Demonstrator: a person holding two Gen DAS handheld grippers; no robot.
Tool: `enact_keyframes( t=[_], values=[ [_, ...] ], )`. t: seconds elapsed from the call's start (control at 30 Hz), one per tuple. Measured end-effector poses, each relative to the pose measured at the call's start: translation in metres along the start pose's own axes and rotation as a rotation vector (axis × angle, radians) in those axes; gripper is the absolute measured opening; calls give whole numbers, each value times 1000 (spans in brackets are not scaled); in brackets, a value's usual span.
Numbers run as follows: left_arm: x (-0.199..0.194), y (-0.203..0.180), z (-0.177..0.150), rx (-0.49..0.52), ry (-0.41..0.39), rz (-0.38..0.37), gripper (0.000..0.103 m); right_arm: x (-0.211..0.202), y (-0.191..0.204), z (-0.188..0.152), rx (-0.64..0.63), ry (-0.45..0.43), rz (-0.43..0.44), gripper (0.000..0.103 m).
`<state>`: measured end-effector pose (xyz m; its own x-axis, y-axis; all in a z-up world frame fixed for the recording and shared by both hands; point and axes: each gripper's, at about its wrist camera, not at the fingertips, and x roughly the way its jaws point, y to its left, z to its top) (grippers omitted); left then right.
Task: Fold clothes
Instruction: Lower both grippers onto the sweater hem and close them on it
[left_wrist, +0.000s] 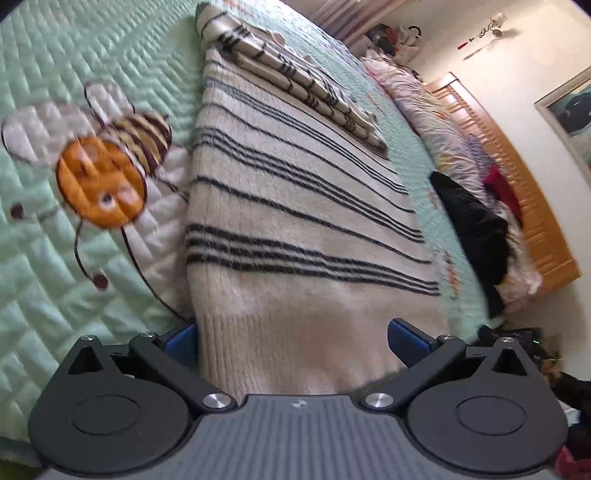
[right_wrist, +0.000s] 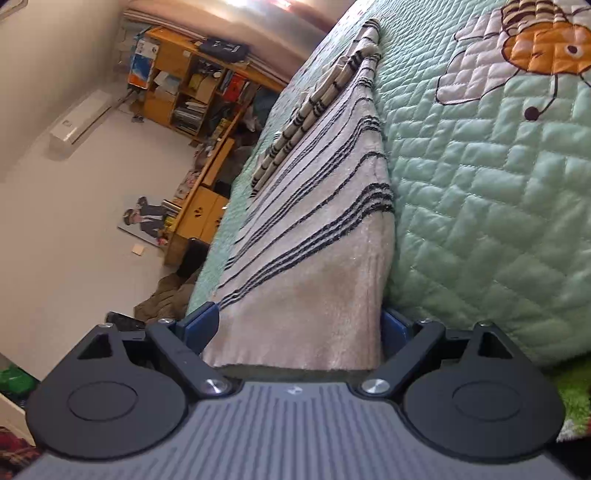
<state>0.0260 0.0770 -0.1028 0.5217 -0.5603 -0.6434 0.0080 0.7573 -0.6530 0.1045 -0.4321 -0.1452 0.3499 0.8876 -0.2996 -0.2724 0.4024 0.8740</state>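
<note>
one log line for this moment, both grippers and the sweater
left gripper: open, at hem | right gripper: open, at hem | striped sweater: flat on quilt, sleeve folded over

The sweater (left_wrist: 295, 221) lies flat on the quilt (left_wrist: 74, 295), a folded sleeve (left_wrist: 295, 81) on it.

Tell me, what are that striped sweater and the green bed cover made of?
Striped sweater: looks like soft fuzzy knit, maybe wool or acrylic; hairy stripe edges and a ribbed hem show.
Green bed cover: seems padded quilted fabric with a slight sheen; stitched puffy blocks.
</note>
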Motion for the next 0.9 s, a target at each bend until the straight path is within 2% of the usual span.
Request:
enact_keyframes(
  t=[0.17,0.23,0.3,0.33,0.37,0.4,0.43,0.47,0.5,0.53,0.6,0.63,0.7,0.77,0.9],
  values=[
    [15,-13,-4,54,107,2,102,4,-4,7,-8,48,49,90],
    [17,-13,-1,33,94,3,102,9,-3,10,-10,65,47,90],
    [17,-6,1,-37,58,-34,102,12,-3,11,2,65,52,88],
    [17,-1,1,-78,34,-58,102,12,-4,11,7,62,53,86],
    [15,2,-3,-103,12,-73,101,12,-5,11,10,58,44,77],
    [14,2,-6,-101,-4,-56,94,10,-7,10,18,56,26,62],
    [13,-1,-9,-88,-18,-27,89,8,-10,9,27,53,6,52],
    [12,-4,-12,-66,-28,13,75,6,-15,7,48,51,-15,28],
    [11,-9,-15,-40,-36,58,57,4,-21,6,71,51,-37,10],
    [9,-11,-17,-31,-42,96,48,3,-23,5,81,48,-39,11],
    [6,-12,-19,-30,-52,164,13,2,-21,3,71,46,-49,11],
    [5,-12,-19,-39,-57,180,8,2,-17,2,64,44,-48,11],
    [3,-12,-21,-45,-79,193,6,3,-11,0,55,39,-41,10],
    [3,-21,-23,-22,-99,226,6,-1,-9,-3,88,4,11,10],
    [-16,-23,-14,-43,-153,198,6,-10,-3,-3,141,-75,112,10]
  ],
)
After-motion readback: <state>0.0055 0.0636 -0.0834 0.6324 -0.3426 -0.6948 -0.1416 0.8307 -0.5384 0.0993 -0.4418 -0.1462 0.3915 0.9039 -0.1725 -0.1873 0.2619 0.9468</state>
